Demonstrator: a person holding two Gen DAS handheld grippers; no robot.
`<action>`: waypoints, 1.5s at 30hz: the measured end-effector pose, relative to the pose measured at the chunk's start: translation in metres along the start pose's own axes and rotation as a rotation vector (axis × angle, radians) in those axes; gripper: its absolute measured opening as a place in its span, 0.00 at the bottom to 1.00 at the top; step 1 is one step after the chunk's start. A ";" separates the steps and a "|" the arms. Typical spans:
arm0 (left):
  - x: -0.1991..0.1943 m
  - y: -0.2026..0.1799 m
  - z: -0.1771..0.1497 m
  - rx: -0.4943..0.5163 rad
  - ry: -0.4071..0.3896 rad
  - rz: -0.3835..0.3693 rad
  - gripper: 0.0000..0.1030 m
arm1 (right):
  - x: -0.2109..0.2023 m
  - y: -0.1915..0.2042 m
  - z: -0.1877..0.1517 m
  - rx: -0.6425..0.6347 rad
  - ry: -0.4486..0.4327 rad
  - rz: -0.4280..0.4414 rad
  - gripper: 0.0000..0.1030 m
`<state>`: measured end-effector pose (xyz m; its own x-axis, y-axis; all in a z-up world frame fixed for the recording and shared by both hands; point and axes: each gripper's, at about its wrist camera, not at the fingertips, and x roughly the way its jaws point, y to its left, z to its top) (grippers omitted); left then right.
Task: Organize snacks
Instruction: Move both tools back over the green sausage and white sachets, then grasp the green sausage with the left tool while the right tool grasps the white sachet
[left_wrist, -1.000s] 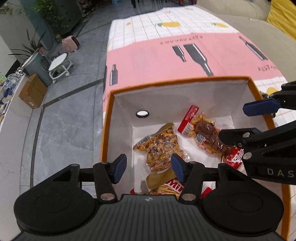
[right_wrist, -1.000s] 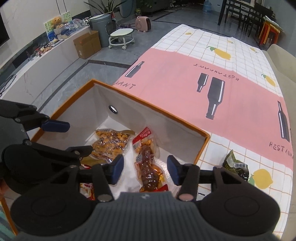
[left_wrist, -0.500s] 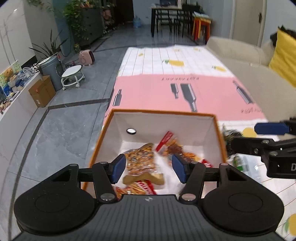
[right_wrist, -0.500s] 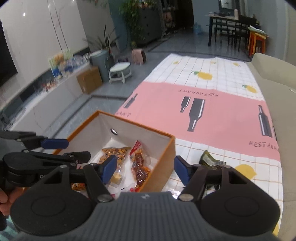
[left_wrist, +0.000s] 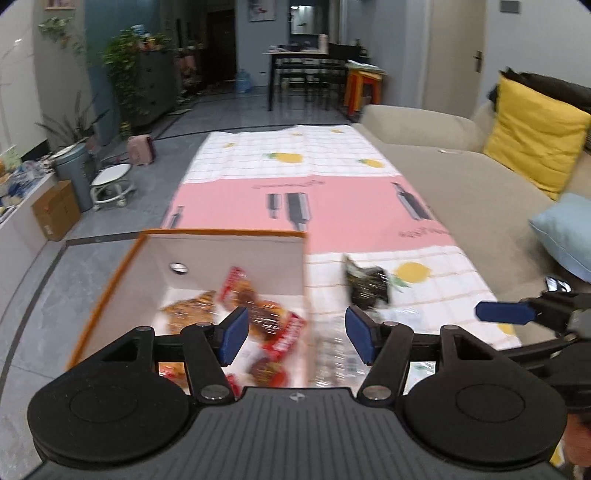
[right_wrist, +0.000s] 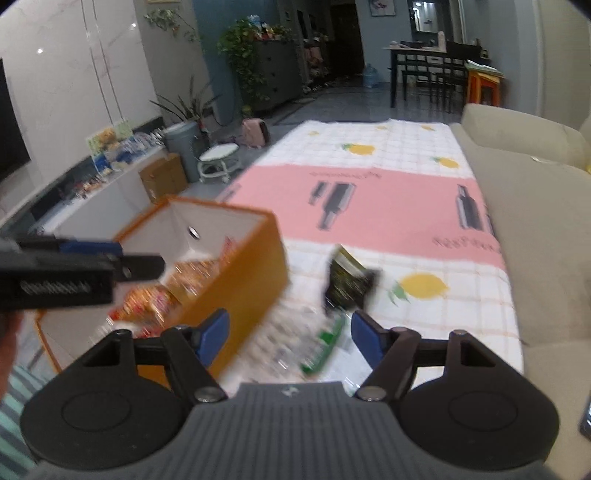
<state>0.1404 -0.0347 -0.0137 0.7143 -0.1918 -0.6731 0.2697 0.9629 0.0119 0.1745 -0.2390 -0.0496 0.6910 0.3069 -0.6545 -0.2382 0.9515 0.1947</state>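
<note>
With both my left tongs (left_wrist: 291, 334) and right tongs (right_wrist: 290, 338) spread wide and empty above the bench (right_wrist: 388, 218), I judge the next step is fetching the dark packet (right_wrist: 349, 282) beside the orange box (right_wrist: 236, 291).

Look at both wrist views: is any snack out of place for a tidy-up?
Yes. A dark snack packet lies crumpled on the tablecloth, outside the orange box that holds the other snacks. Blurred clear wrappers also lie loose beside the box. Both tongs, left and right, are open and empty.
</note>
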 end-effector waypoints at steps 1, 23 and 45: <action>0.002 -0.006 -0.002 0.003 0.009 -0.016 0.69 | 0.000 -0.005 -0.006 -0.005 0.015 -0.019 0.68; 0.100 -0.085 -0.030 0.174 0.201 -0.125 0.45 | 0.039 -0.058 -0.055 0.052 0.111 -0.145 0.62; 0.173 -0.083 -0.025 0.100 0.319 -0.099 0.28 | 0.077 -0.075 -0.051 0.138 0.138 -0.150 0.56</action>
<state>0.2252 -0.1433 -0.1499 0.4481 -0.1989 -0.8716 0.4011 0.9160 -0.0028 0.2108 -0.2877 -0.1518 0.6100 0.1653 -0.7750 -0.0383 0.9830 0.1796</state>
